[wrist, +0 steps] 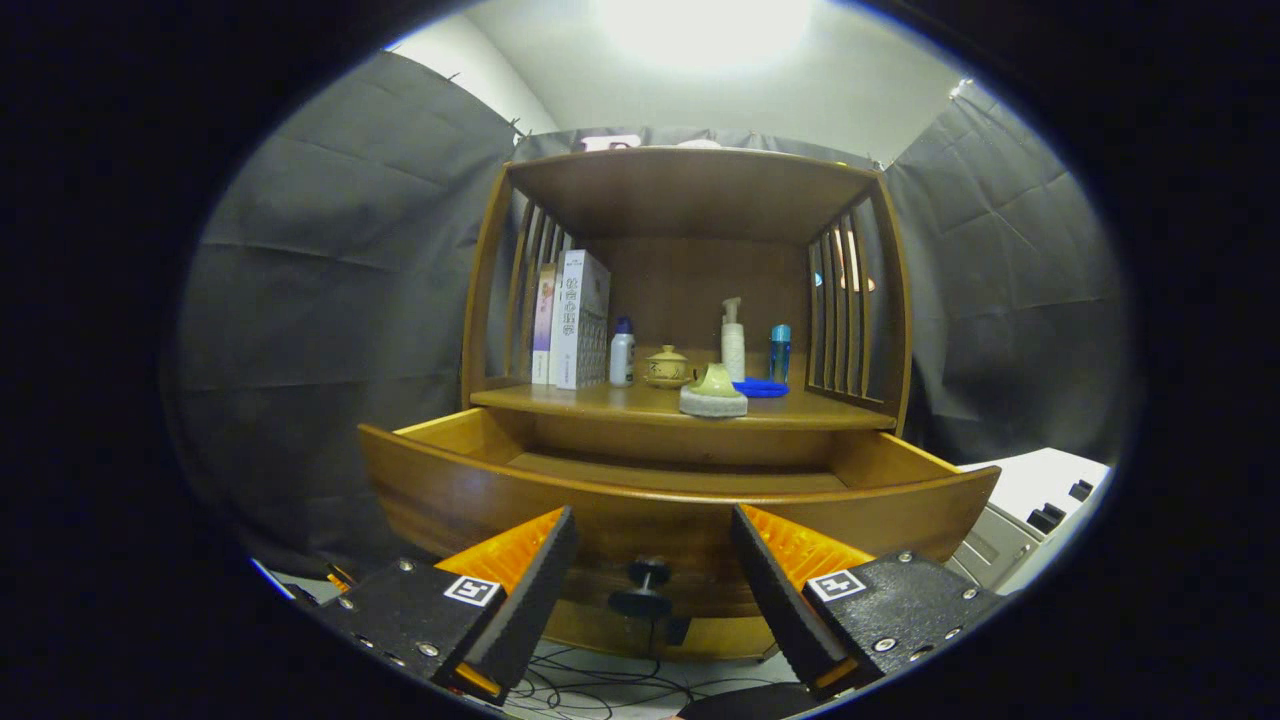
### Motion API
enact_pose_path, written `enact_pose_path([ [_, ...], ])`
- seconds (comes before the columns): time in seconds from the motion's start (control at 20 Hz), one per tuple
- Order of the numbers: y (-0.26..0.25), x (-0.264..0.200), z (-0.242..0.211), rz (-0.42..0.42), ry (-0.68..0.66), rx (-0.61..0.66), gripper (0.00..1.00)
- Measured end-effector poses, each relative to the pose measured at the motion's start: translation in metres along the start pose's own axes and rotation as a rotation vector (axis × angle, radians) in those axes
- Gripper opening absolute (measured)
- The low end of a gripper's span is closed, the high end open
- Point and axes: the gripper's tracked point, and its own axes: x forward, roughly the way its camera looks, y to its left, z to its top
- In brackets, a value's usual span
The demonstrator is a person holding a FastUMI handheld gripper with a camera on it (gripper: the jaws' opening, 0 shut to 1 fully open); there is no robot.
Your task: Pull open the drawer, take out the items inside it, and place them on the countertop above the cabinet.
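Drawer (680, 480) of the wooden cabinet stands pulled open, interior hidden from here; gripper (652, 570) spread empty astride its knob (645, 585), cup on coaster (713, 392) resting on countertop (600, 402).

Gripper (652, 560) fingers spread wide, gripping nothing. Small dark round knob (648, 578) on pulled-out curved-front wooden drawer (480, 500) sits btwn fingers, apart from both. Drawer inside not visible from this angle. Above drawer, wooden cabinet countertop (600, 402) w/ upright white box-like books (575, 320), white bottle w/ blue cap (622, 353), small yellow lidded pot (667, 368), white pump bottle (733, 340), blue tumbler (780, 353), flat blue lid-like item (760, 388), green cup tilted on grey round pad (713, 392) nr front edge. Cables on floor below.
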Motion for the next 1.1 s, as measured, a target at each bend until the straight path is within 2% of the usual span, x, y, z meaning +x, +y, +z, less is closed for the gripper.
enact_pose_path([
  [0.3,0.006,0.011,-0.034,-0.015,0.070,0.012,0.96],
  [0.95,-0.006,0.035,-0.038,-0.119,0.094,0.078,0.93],
  [1.1,-0.007,0.042,-0.037,-0.107,0.096,0.078,0.95],
])
